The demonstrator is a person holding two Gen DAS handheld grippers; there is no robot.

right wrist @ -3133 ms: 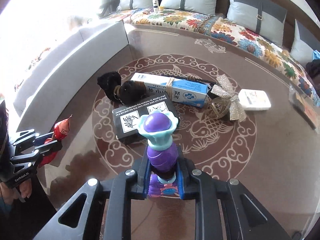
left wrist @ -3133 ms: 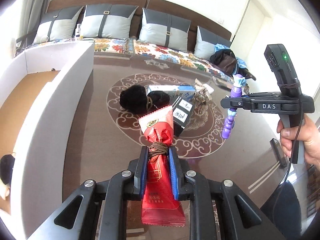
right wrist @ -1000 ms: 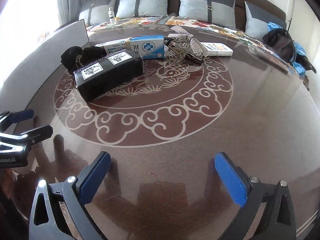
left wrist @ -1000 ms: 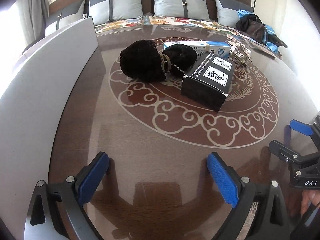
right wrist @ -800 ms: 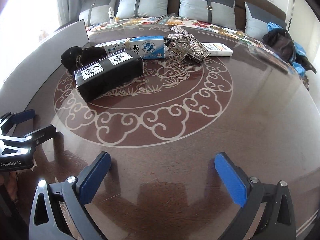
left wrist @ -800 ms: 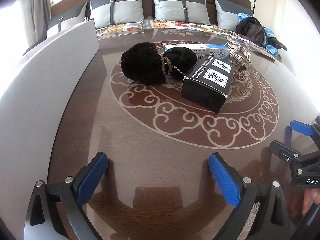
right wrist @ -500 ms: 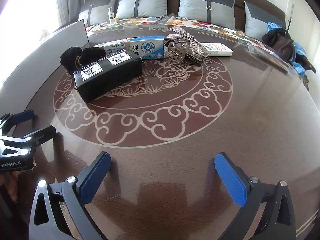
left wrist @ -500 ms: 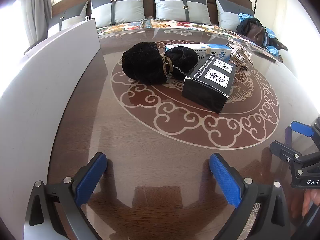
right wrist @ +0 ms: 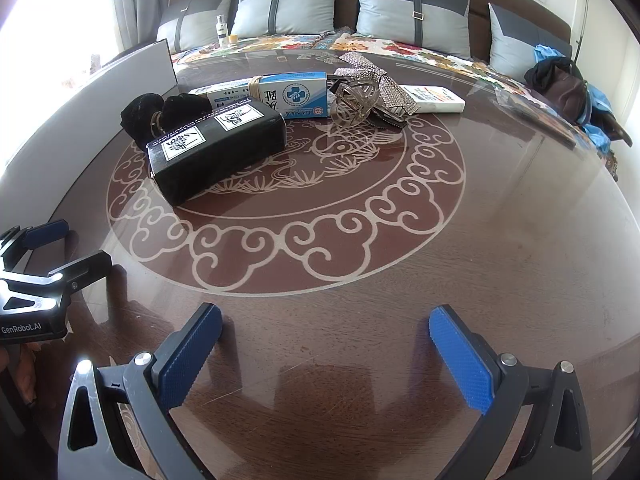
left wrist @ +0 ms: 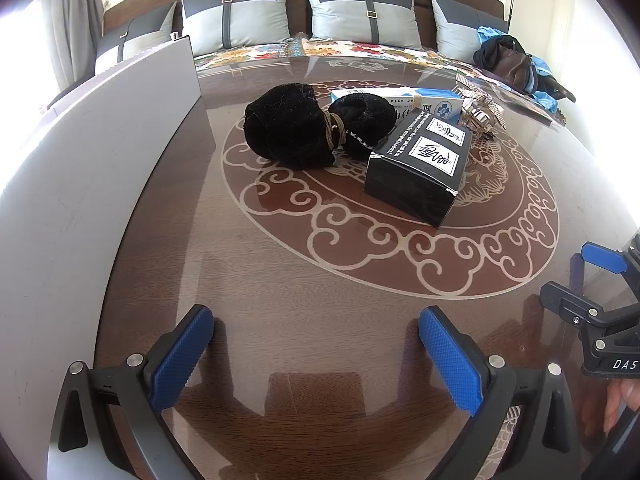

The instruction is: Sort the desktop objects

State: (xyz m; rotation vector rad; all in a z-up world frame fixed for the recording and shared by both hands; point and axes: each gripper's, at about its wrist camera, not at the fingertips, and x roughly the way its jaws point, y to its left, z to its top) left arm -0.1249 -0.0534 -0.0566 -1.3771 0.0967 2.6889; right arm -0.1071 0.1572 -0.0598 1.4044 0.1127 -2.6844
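Glossy brown table [right wrist: 500,216] with scroll inlay, cushioned sofa [right wrist: 400,4] behind. Since three seconds ago my left gripper [left wrist: 316,344] and right gripper [right wrist: 326,350] have emptied; both gape wide. Black box [right wrist: 216,142], black pouch [left wrist: 292,128] and blue carton [right wrist: 296,94] cluster centrally beside the white bin wall [left wrist: 92,152]; near edge bare.

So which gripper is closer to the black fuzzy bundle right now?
Left, by a little. The left gripper, open, faces the black fuzzy bundle almost straight on. From the right gripper, also open, the bundle lies far left behind the black box.
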